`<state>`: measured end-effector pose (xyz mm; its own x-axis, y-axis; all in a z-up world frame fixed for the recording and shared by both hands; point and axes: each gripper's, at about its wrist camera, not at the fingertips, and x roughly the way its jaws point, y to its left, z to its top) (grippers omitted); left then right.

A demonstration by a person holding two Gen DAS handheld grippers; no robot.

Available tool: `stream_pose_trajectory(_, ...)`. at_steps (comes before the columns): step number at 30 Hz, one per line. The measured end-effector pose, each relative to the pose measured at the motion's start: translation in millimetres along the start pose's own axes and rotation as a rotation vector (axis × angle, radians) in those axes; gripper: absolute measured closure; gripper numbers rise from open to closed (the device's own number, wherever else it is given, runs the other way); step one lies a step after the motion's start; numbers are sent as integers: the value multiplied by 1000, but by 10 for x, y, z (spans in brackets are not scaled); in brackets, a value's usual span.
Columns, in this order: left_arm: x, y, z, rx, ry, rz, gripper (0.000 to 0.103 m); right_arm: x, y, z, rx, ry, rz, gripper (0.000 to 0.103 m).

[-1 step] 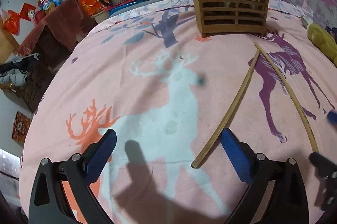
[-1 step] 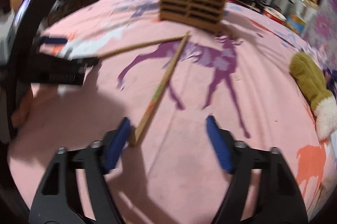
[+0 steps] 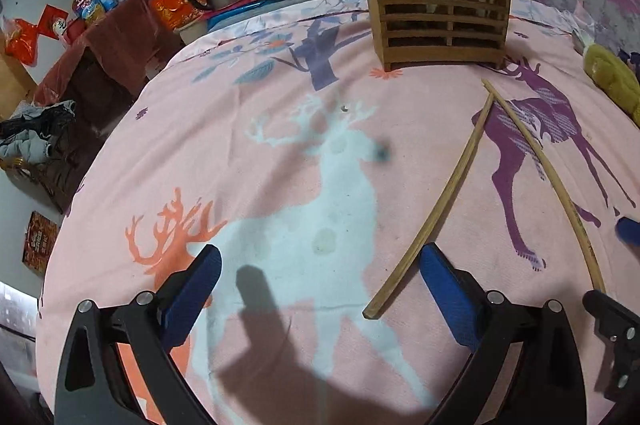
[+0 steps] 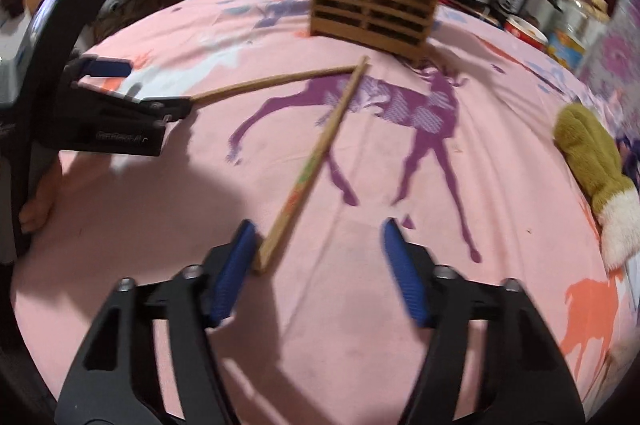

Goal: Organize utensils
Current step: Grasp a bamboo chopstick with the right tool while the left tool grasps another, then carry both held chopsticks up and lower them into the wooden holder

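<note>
I have my left gripper [image 3: 320, 285] low over the table's near edge, jaws spread wide; my right gripper [image 4: 320, 265] beside it, equally wide apart.

- Tablecloth [image 3: 248, 153]: pink, printed with white, orange and purple deer.
- Chopsticks [image 4: 316, 161]: tan wood, one with red-green markings.
- Utensil holder [image 3: 440, 17]: brown slatted wood.
- Gripper pads [image 4: 234, 277]: blue.
- Mitten [image 4: 592, 161]: olive, white cuff.

No legible text anywhere; blurred white lettering on the left gripper [image 4: 120, 135] body unreadable.
</note>
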<state>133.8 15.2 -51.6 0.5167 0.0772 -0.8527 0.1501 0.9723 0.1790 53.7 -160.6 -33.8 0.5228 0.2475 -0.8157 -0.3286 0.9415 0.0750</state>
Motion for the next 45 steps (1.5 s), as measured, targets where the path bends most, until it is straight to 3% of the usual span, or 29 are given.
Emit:
stream_pose_trajectory(1,-2,-13,12,7,-4,7,5,0,-14,3,5,0,0,65)
stream_pose_trajectory(4,-9,-47,43,21,-12,20,6,39,-260,26,110,12,-61,85)
stream_pose_trajectory(7,-12,-53,48,26,-15,10,6,60,-460,21,197,27,-35,86)
stream_pose_trajectory(11,-57,-119,4,50,-25,-9,8,64,-380,23,161,24,-58,82)
stream_pose_trajectory(15,-84,-125,-20,58,-32,-69,25,77,-400,40,161,24,-57,83)
stream_pose_trajectory(17,-97,-106,-35,45,-28,-121,40,77,-423,38,173,24,-46,85)
stream_pose_trajectory(19,-117,-66,-51,27,-23,-194,67,65,-438,31,181,21,-42,89)
stream_pose_trajectory(22,-184,-46,-135,9,-31,-195,83,41,-509,-15,209,19,-54,91)
stream_pose_trajectory(26,-183,129,-184,-67,-27,-241,79,-5,-612,-90,235,19,-50,91)
stream_pose_trajectory(28,-188,126,-184,-65,-27,-247,63,1,-610,-87,233,20,-50,89)
stream_pose_trajectory(30,-189,50,-179,-30,-31,-202,46,3,-589,-86,222,18,-60,89)
stream_pose_trajectory(36,-149,-58,-91,34,-55,-131,45,-2,-624,-105,234,16,-38,88)
stream_pose_trajectory(38,-115,-86,-58,55,-49,-153,55,-17,-637,-127,231,14,-33,86)
stream_pose_trajectory(40,-143,-120,-79,77,-53,-203,85,-32,-670,-152,241,12,-15,86)
stream_pose_trajectory(43,-209,-139,-155,75,-57,-192,94,-38,-693,-162,251,11,-3,86)
stream_pose_trajectory(45,-227,-60,-193,28,-51,-199,94,-36,-679,-158,247,11,-8,86)
